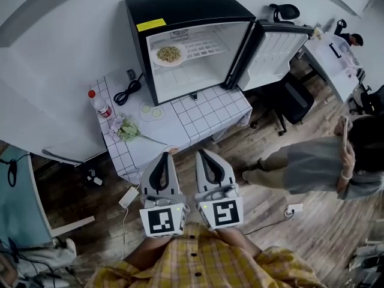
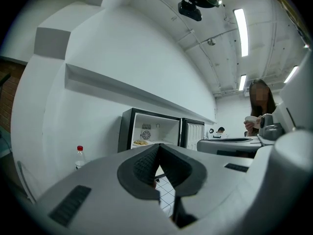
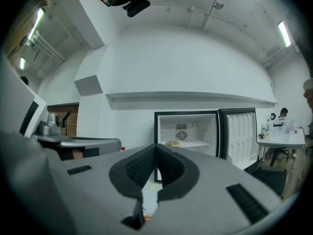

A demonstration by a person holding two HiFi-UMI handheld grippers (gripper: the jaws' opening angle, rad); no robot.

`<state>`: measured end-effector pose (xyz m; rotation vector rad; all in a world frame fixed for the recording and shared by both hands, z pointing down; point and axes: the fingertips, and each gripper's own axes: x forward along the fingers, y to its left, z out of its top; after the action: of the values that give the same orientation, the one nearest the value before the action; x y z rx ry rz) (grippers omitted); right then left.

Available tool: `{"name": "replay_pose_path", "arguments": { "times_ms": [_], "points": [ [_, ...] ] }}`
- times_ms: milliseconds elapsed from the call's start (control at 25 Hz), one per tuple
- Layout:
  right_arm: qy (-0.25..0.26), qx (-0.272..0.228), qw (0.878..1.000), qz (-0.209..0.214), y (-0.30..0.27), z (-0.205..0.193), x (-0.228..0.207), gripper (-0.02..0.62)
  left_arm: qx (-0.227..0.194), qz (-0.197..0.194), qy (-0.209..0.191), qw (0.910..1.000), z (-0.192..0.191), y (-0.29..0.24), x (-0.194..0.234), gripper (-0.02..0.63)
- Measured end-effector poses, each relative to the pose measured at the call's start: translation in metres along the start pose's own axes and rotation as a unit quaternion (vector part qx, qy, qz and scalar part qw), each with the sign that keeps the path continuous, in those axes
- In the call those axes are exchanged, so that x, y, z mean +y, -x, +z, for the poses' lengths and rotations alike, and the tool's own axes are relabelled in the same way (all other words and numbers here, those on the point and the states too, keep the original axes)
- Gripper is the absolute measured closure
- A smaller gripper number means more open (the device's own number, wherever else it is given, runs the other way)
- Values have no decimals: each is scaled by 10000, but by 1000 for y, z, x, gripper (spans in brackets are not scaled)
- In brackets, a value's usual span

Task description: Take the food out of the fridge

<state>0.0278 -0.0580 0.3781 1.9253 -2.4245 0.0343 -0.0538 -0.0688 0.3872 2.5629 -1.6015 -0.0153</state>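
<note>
Left hand-held gripper (image 1: 166, 154) and right hand-held gripper (image 1: 200, 152) are closed, empty; only head view shows flowers (image 1: 126, 129).

Yellow plaid shirt (image 1: 204, 263), grey left tool (image 1: 164, 155), grey right tool (image 1: 201, 153), black-and-white marker cubes (image 1: 164, 219)

Shows a checked cloth (image 1: 204, 110) bearing a red-capped bottle (image 1: 101, 104), a coiled black cable (image 1: 128, 90) and flowers (image 1: 126, 129), a white adapter (image 1: 128, 197) on the wood floor (image 1: 312, 233), a black chair (image 1: 291, 98) and a person (image 1: 324, 167) standing at right.

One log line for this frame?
fridge open | plate of food inside | left claw shut, empty | right claw shut, empty
</note>
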Motion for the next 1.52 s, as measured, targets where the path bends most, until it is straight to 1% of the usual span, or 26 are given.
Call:
{"name": "replay_pose_path", "arguments": {
  "times_ms": [80,200,400,680,880,1040,1160,1200,1280,1360,1520],
  "points": [
    [4,5,10000,-3,-6,2,2,588,8,7,-7,10000,1,-4,6,598],
    [41,99,9999,-78,-13,1,0,588,-93,-13,44,9999,5,-10,12,598],
    [127,105,9999,-29,-23,3,-2,588,-123,-35,123,9998,7,-19,18,598],
    [89,105,9999,80,-49,7,-9,588,-280,-11,44,9996,18,-44,22,598],
    [37,82,9998,157,-77,8,-20,588,-203,49,22,9998,19,-69,30,598],
    [44,45,9997,236,-98,10,-30,588,-269,134,31,9995,23,-91,35,598],
    [19,-20,9996,295,-115,12,-35,588,-106,237,-34,9997,22,-108,42,598],
    [30,-55,9995,296,-121,14,-40,587,-136,249,-62,9996,24,-116,43,598],
    [45,-68,9995,291,-128,15,-49,588,-227,269,1,9994,27,-127,41,598],
    [-8,-53,9995,307,-135,13,-54,588,-185,295,56,9994,24,-134,42,598],
    [-31,-57,9993,361,-151,13,-62,586,-125,313,14,9994,22,-150,45,598]
  ]
}}
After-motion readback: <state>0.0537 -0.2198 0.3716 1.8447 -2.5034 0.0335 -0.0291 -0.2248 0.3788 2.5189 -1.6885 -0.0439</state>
